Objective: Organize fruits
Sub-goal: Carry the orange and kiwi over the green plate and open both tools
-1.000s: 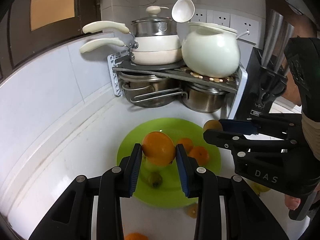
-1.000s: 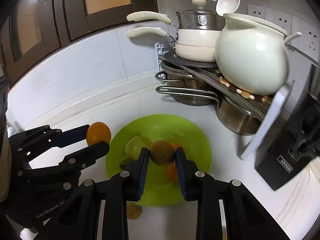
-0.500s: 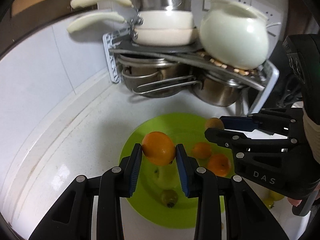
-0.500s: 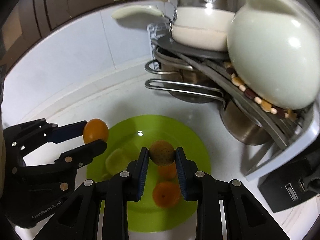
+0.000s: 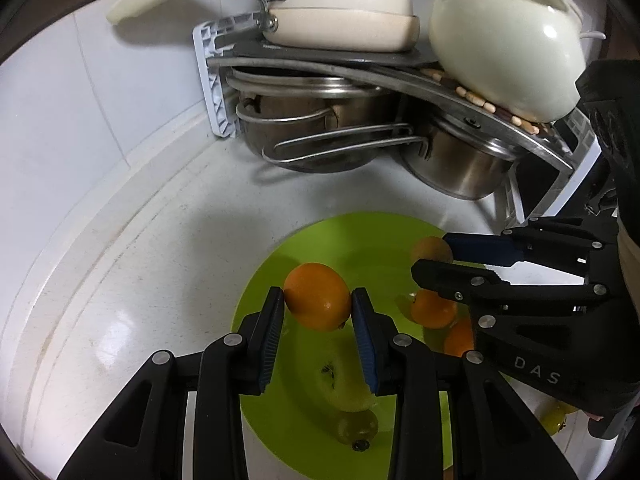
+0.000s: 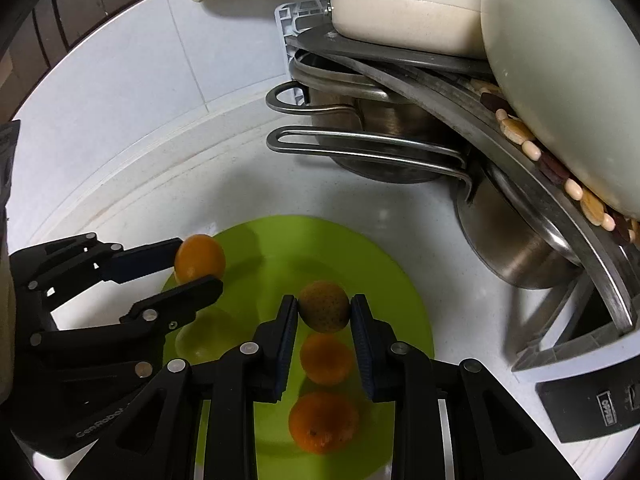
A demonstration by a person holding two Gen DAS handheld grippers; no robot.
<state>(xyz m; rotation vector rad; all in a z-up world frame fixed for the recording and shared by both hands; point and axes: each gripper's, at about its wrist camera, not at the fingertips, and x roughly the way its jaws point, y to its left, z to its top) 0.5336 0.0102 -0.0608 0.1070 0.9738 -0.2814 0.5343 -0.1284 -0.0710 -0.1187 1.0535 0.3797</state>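
Between my left gripper (image 5: 318, 306) pads sits an orange (image 5: 317, 297), clamped tight, hanging over the near-left part of the green plate (image 5: 360, 228). My right gripper (image 6: 324, 312) is clamped on a speckled brownish fruit (image 6: 324, 306), hovering mid-plate above two oranges (image 6: 326, 364). So both drops are basically straight down, and I'd guess the right one needs a nudge sideways.
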